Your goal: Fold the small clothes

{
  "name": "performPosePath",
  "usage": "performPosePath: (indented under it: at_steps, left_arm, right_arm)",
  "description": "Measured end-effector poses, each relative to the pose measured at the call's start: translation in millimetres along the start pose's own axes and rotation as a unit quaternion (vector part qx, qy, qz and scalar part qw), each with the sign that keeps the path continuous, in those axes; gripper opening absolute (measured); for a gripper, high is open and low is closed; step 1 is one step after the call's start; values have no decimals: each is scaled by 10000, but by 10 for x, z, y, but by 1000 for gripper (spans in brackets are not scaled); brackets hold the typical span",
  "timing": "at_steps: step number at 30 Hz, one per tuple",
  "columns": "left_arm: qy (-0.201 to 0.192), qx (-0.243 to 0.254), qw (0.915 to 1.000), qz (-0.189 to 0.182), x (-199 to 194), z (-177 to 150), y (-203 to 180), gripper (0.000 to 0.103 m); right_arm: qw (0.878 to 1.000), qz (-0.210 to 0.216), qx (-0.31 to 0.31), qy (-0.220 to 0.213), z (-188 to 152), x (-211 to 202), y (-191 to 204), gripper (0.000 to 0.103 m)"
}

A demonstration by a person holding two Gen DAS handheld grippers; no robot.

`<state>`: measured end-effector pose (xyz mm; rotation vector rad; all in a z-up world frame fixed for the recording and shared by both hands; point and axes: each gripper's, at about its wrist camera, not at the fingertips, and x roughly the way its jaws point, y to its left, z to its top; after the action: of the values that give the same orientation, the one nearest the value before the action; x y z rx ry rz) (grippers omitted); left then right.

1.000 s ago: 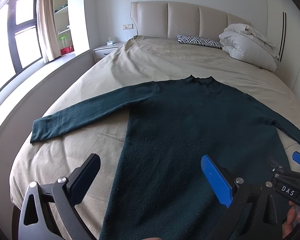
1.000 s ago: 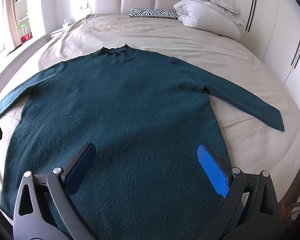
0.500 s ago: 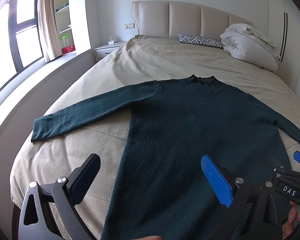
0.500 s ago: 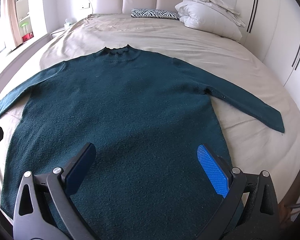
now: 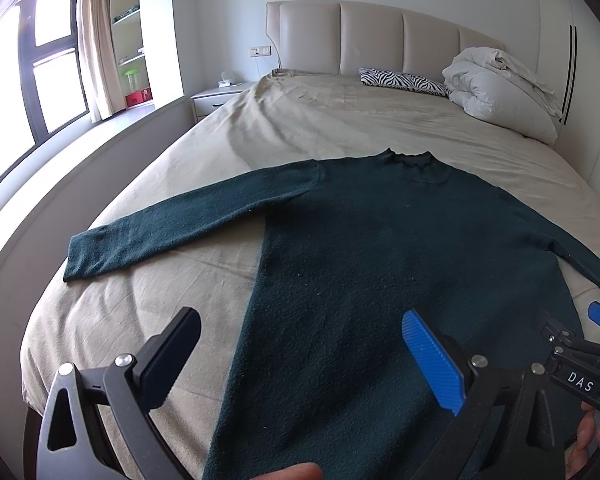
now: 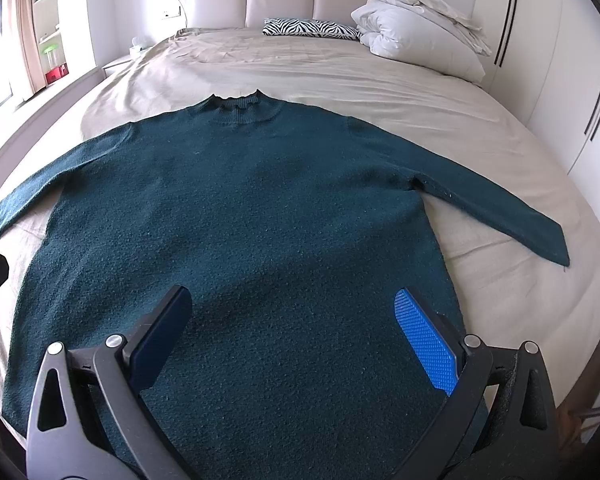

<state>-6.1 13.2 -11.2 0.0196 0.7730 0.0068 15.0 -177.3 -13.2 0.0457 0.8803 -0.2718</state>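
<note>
both grippers (image 5: pixel 300 352) (image 6: pixel 296 328) wide-jawed above sweater (image 6: pixel 236 216)

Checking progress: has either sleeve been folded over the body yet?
No, both sleeves of the sweater lie spread out on the bed.

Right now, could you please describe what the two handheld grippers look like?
The left gripper and the right gripper match: black plastic frames with triangular cut-outs and silver pivot bolts. Each has one dark fingertip pad and one ribbed bright-blue pad. In the left wrist view, the right gripper's body carries a white label reading DAS.
</note>
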Motion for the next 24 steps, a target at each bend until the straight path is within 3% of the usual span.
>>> performPosePath:
  at_steps: [24]
  left_arm:
    - [18,-28,10000,2,17,-41,64,103]
  right_arm:
    - [10000,40,-25,16,-2,12,0,103]
